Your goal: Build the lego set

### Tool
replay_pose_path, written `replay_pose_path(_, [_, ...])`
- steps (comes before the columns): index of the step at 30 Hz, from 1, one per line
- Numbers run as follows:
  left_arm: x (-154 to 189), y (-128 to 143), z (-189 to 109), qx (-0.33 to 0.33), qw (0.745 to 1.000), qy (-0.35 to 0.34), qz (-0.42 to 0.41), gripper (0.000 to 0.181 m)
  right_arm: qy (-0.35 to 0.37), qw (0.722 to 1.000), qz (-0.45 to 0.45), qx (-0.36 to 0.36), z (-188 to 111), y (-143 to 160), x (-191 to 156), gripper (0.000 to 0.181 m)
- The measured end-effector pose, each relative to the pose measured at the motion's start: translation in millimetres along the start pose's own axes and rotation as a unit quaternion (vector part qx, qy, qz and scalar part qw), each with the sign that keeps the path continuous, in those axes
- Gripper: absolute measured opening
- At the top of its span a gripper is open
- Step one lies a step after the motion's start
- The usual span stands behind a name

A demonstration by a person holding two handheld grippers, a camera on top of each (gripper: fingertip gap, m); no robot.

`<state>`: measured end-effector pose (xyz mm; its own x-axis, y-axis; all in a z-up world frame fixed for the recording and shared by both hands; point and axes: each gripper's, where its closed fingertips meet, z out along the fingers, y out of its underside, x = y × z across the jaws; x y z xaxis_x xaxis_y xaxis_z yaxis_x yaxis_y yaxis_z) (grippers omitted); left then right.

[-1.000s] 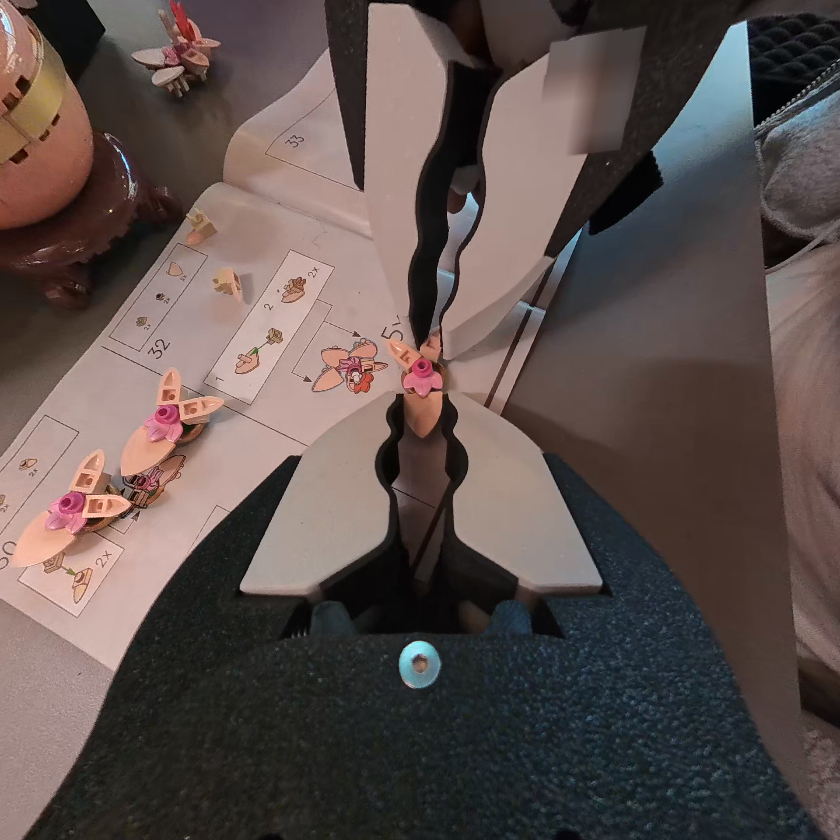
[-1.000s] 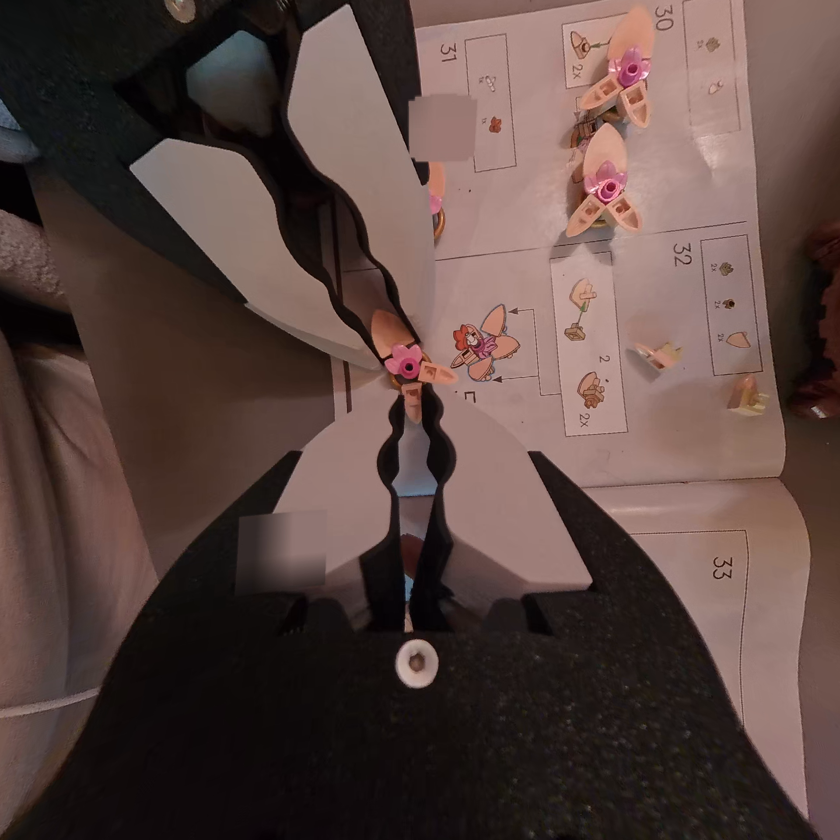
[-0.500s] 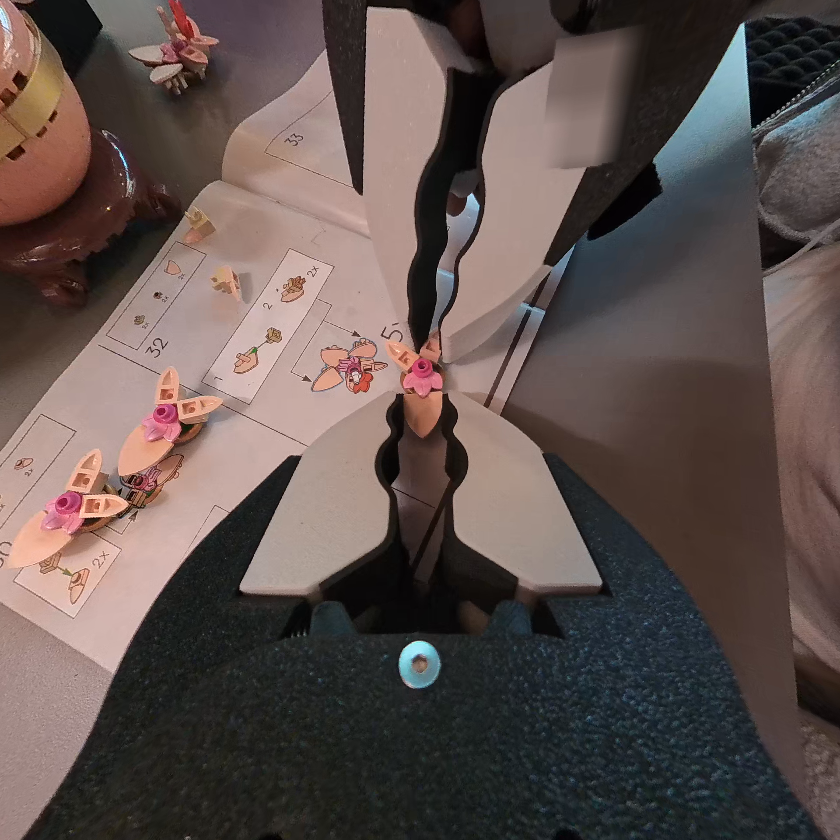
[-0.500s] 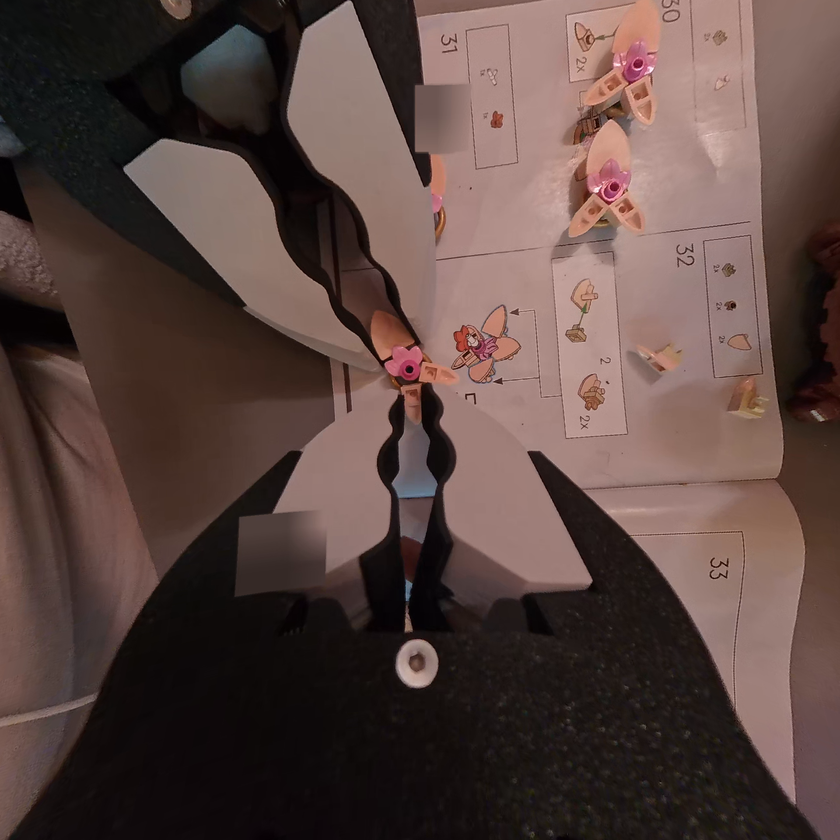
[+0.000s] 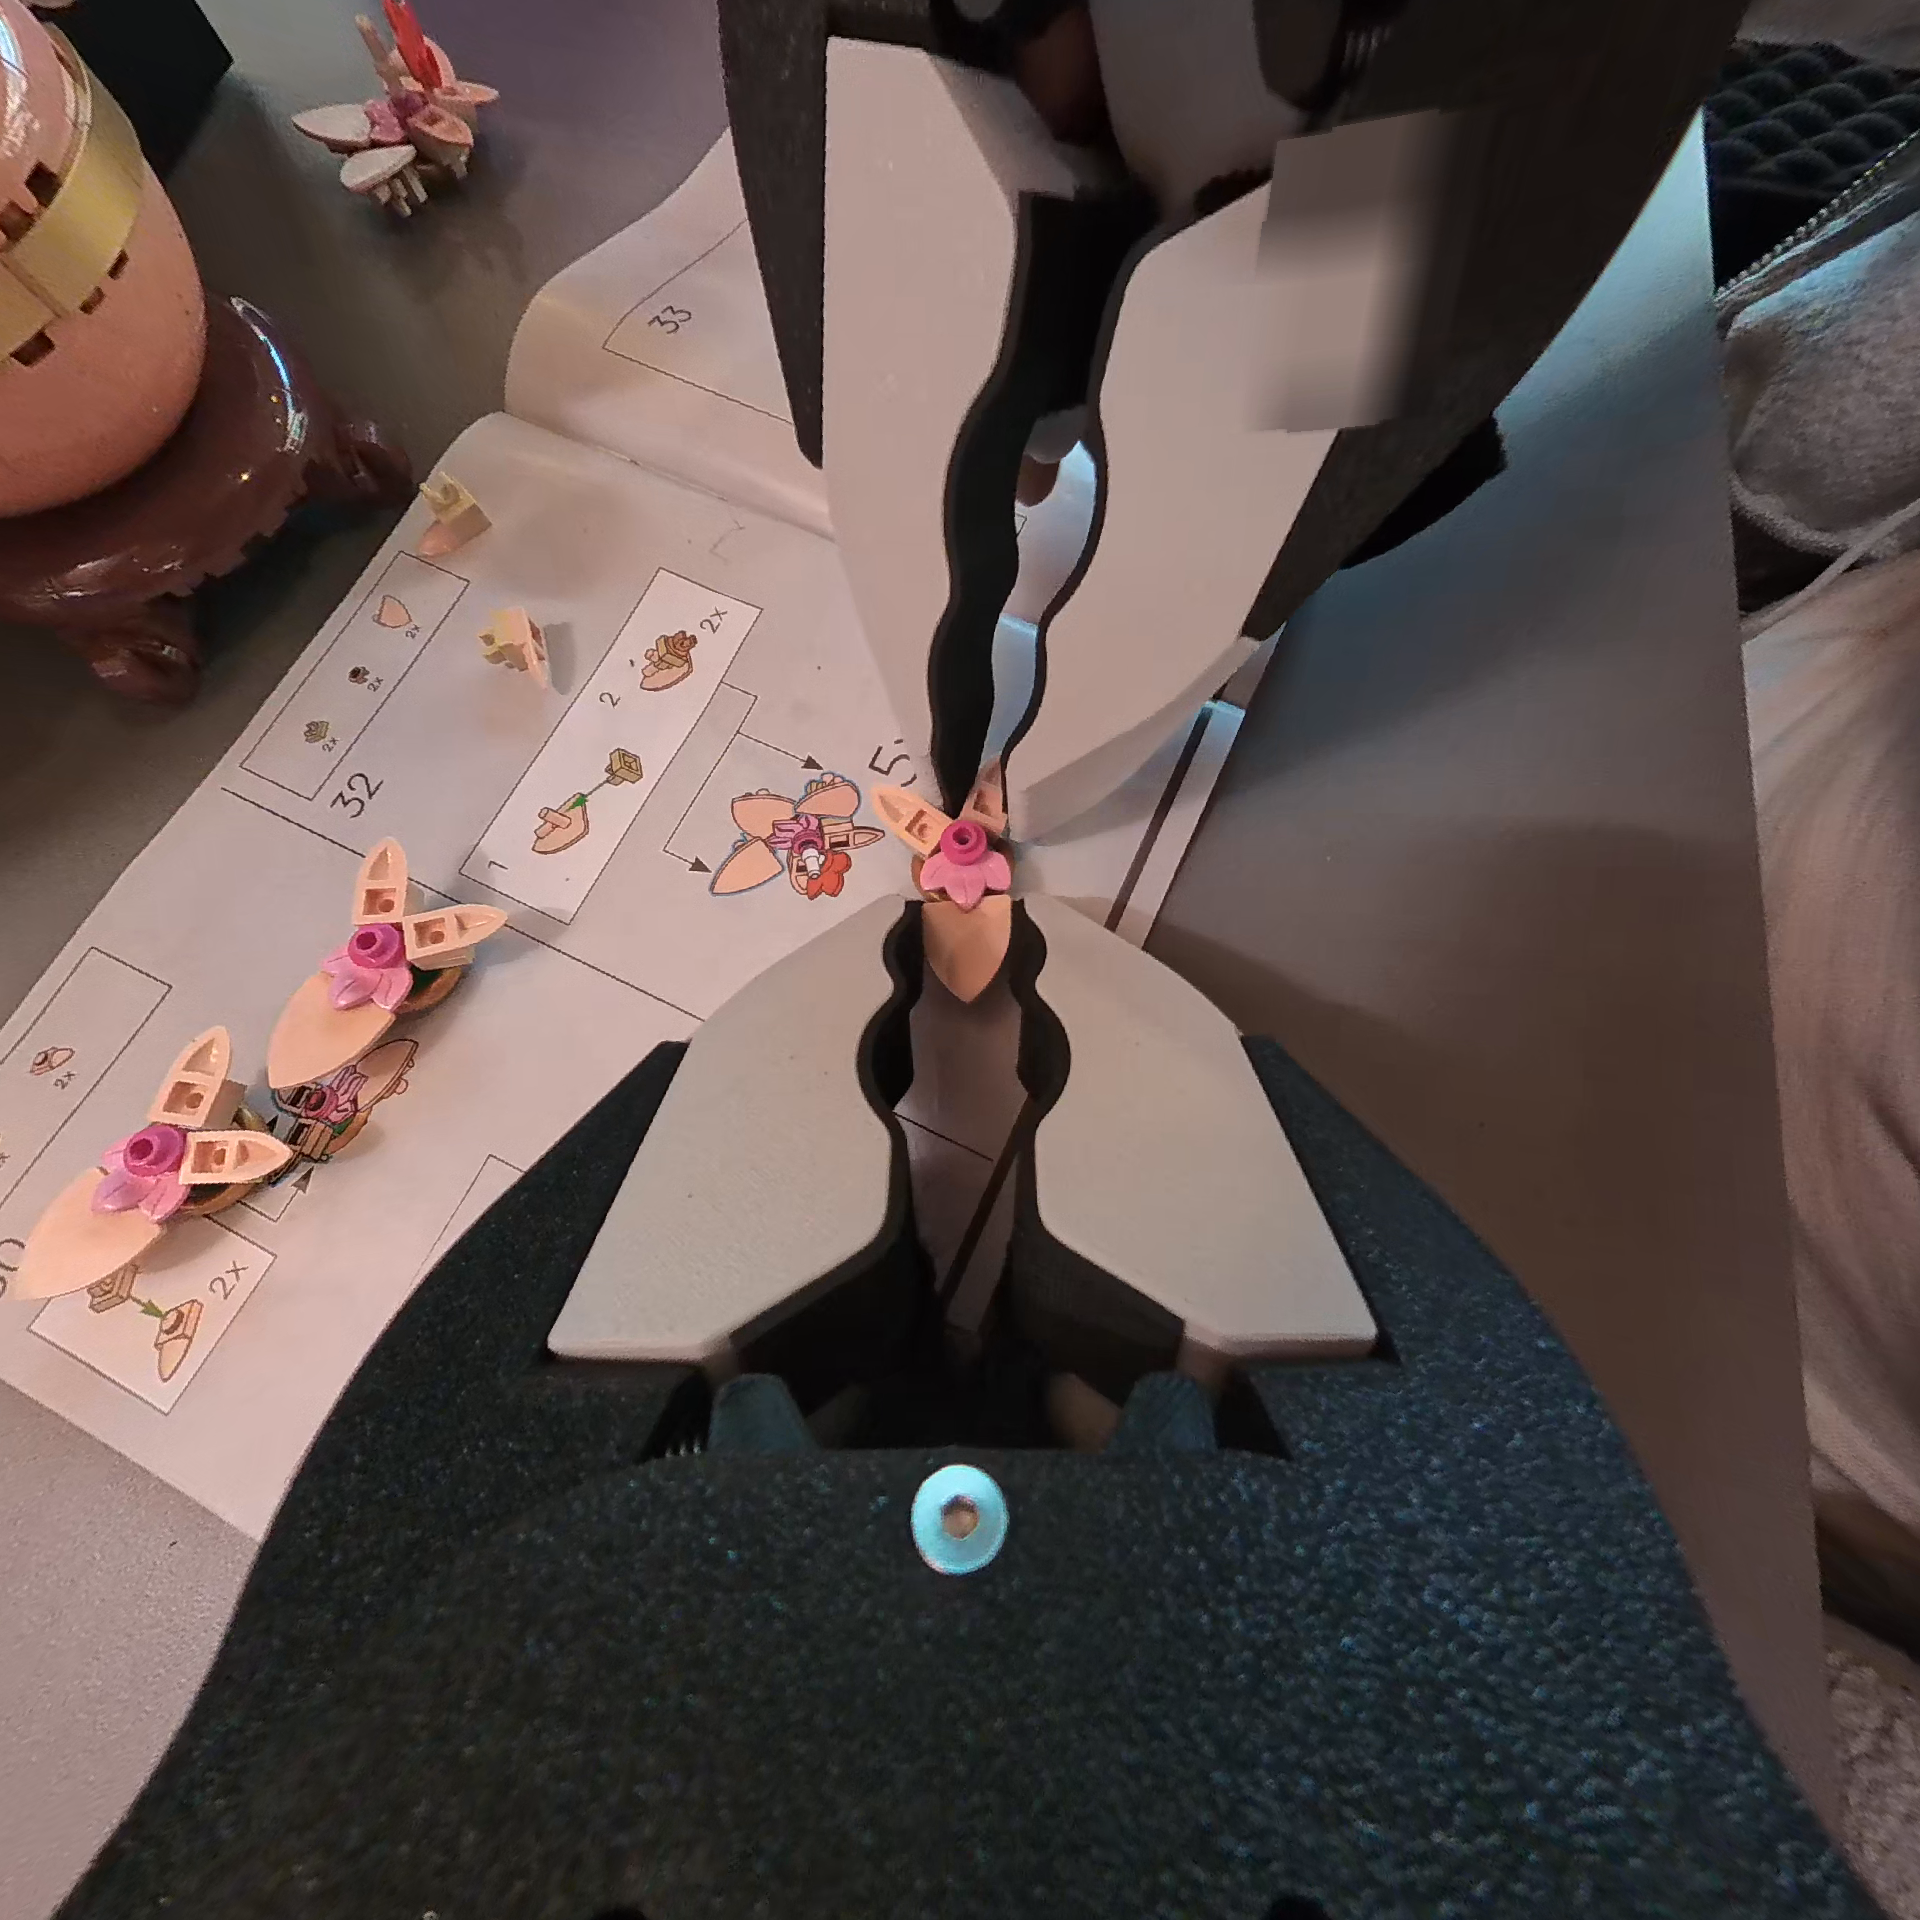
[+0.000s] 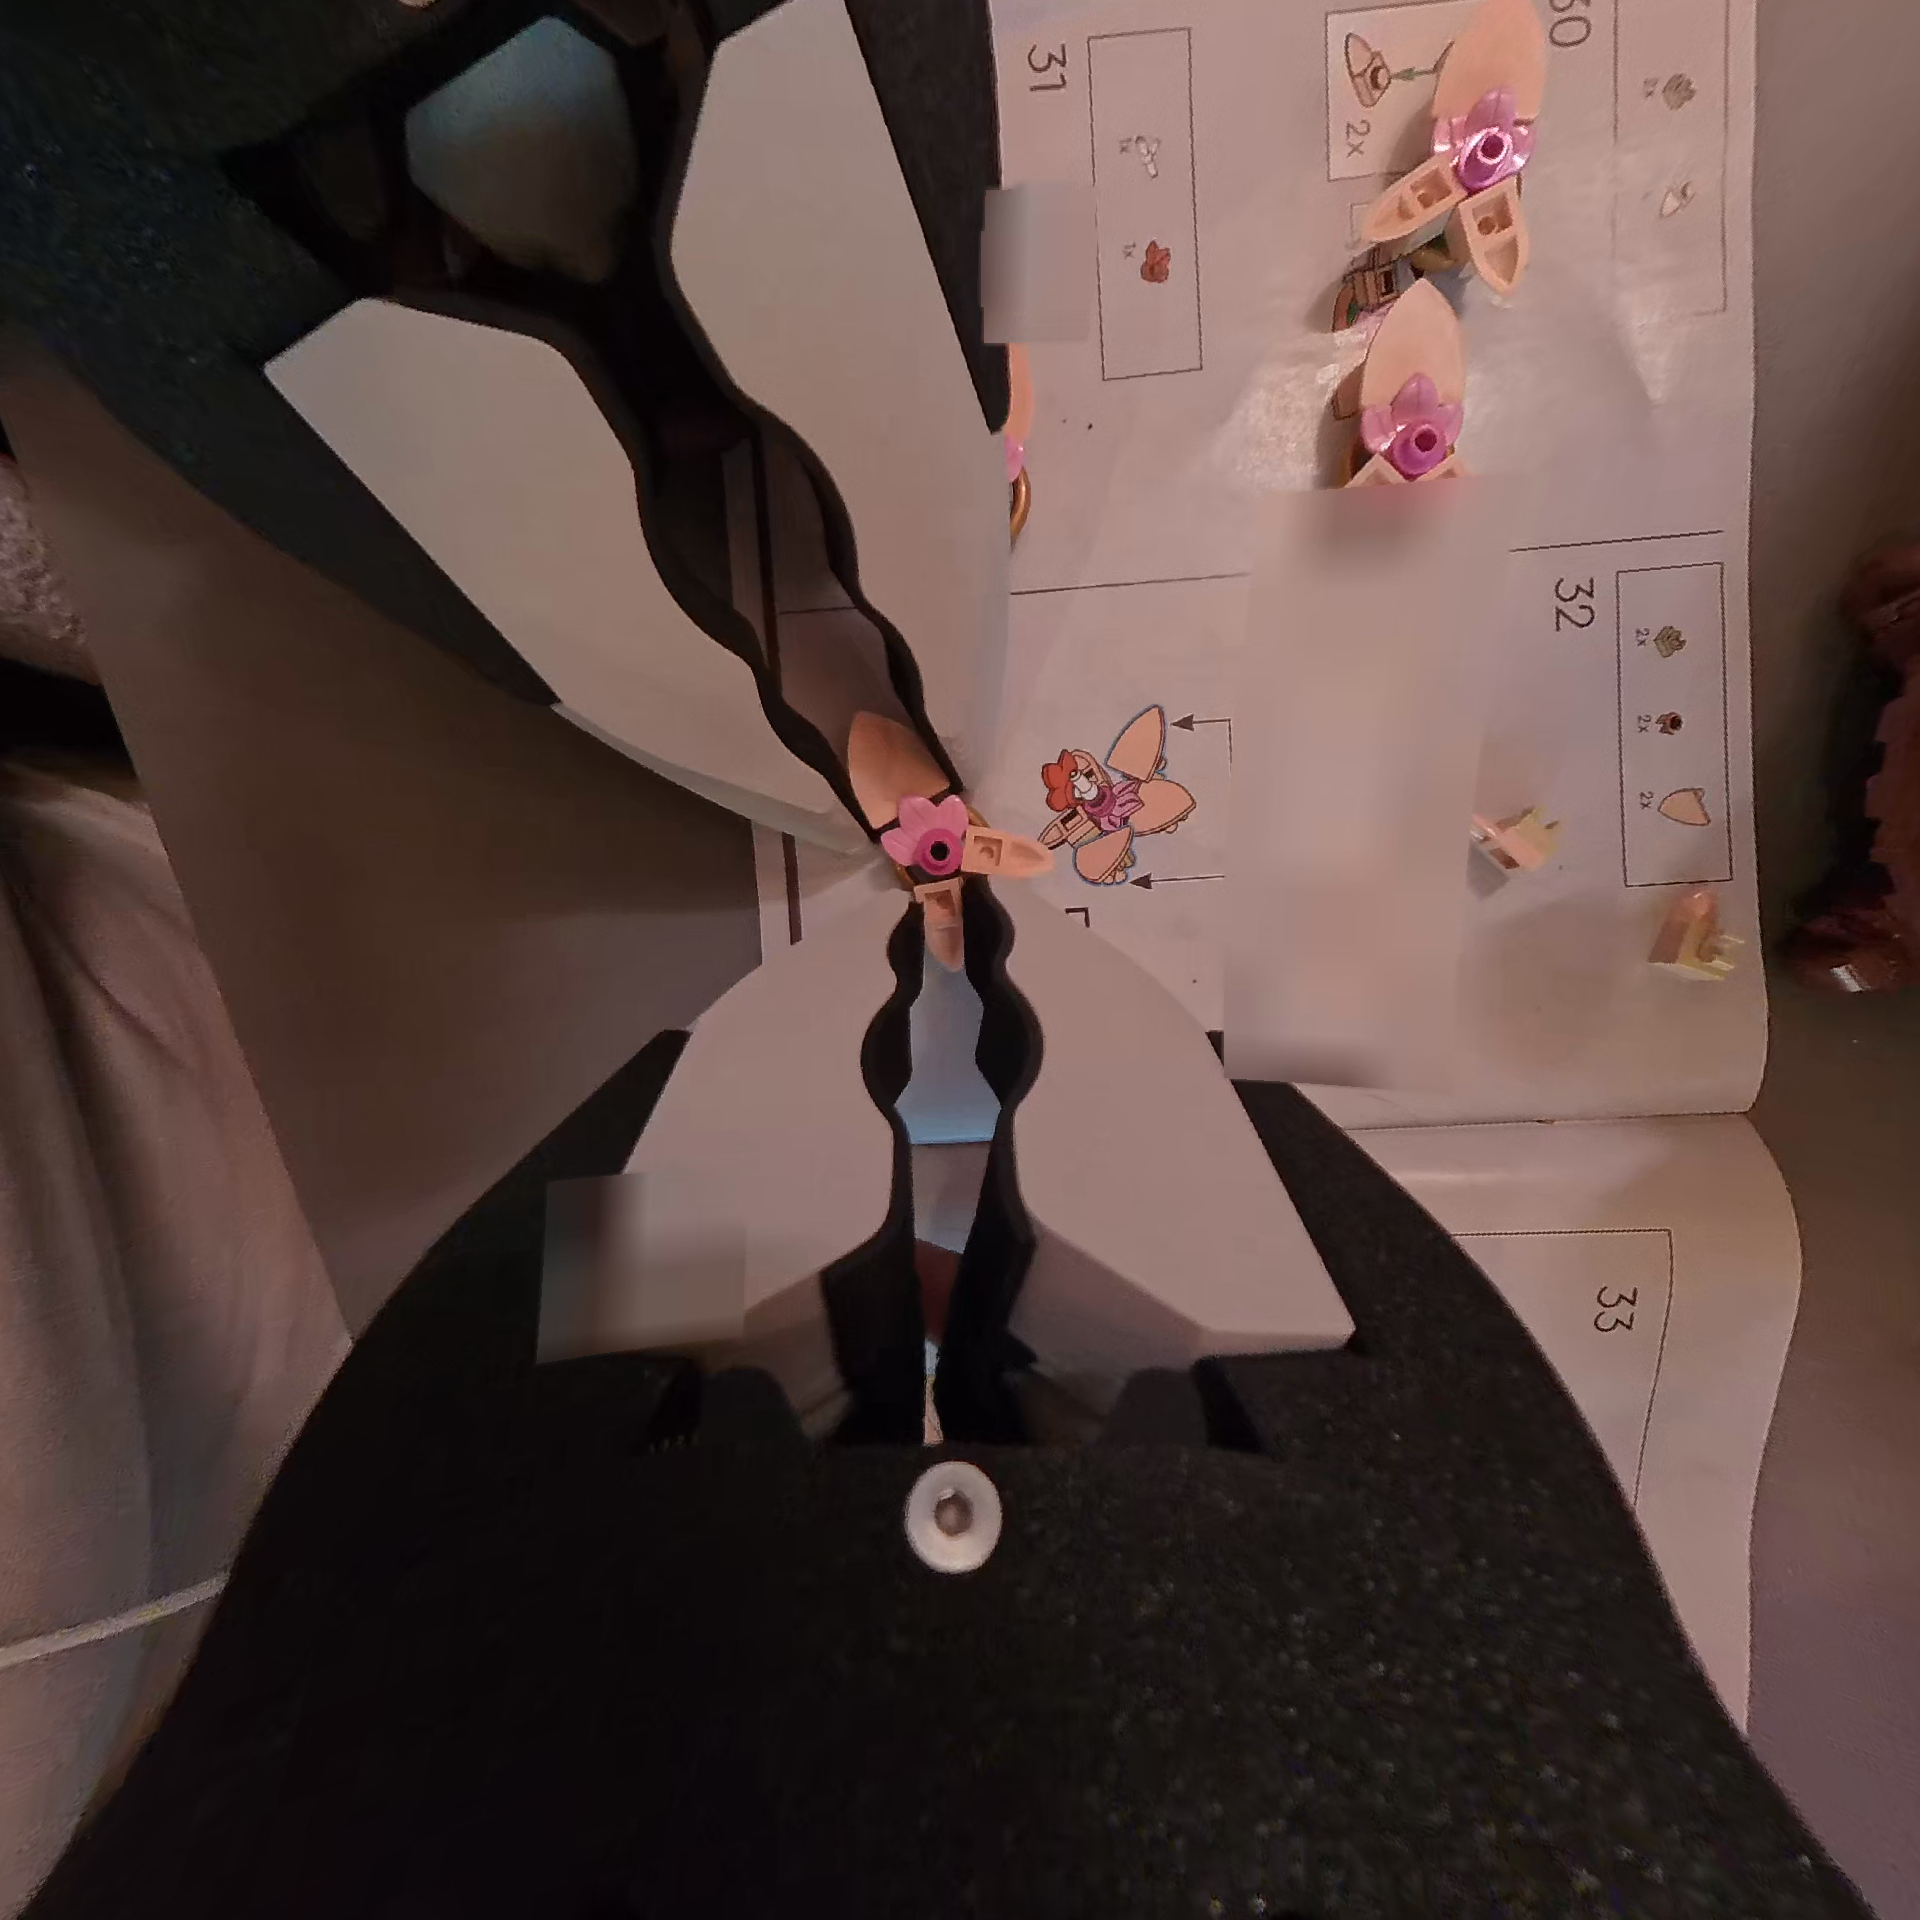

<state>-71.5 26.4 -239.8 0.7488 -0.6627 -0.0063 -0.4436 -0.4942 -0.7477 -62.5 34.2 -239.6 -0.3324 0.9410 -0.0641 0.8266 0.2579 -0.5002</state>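
A small flower assembly [image 5: 964, 862] with peach petals and a pink centre is held in the air between both grippers, above the open instruction booklet [image 5: 623, 582]. My left gripper [image 5: 964, 920] is shut on its large peach petal. My right gripper [image 5: 977, 800] comes in from the opposite side and is shut on a small studded petal. In the right wrist view the same flower [image 6: 925, 831] sits between my right gripper [image 6: 942, 925] below and my left gripper [image 6: 914, 800] at upper left.
Two similar flower assemblies [image 5: 384, 966] [image 5: 145, 1164] lie on the booklet's left part. Two small loose pieces [image 5: 454, 516] [image 5: 516, 644] lie nearby. A pink egg on a brown stand [image 5: 156, 499] and another flower build [image 5: 400, 114] stand on the grey table. A person's clothing [image 5: 1849, 727] is at the right. Only a small space, under 4 cm, lies between the two pairs of fingers.
Both grippers stay shut on the flower. The pair has shifted only slightly over the booklet.
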Motion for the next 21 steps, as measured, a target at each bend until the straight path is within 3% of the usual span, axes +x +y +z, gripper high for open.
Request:
replay_pose_path(7, [0, 0, 0, 0.000, 1.000, -0.002, 0.000, 0.015, -0.011, 1.000, -0.003, 0.019, -7, -2, 0, 0.021])
replay_pose_path(12, [0, 0, 0, 0.001, 1.000, -0.004, 0.003, 0.015, -0.017, 0.995, -0.051, 0.083, -18, -13, 0, 0.000])
replay_pose_path(21, [0, 0, 0, 0.001, 1.000, -0.004, 0.003, 0.015, -0.034, 0.996, -0.056, 0.066, -5, -8, 1, 0.000])
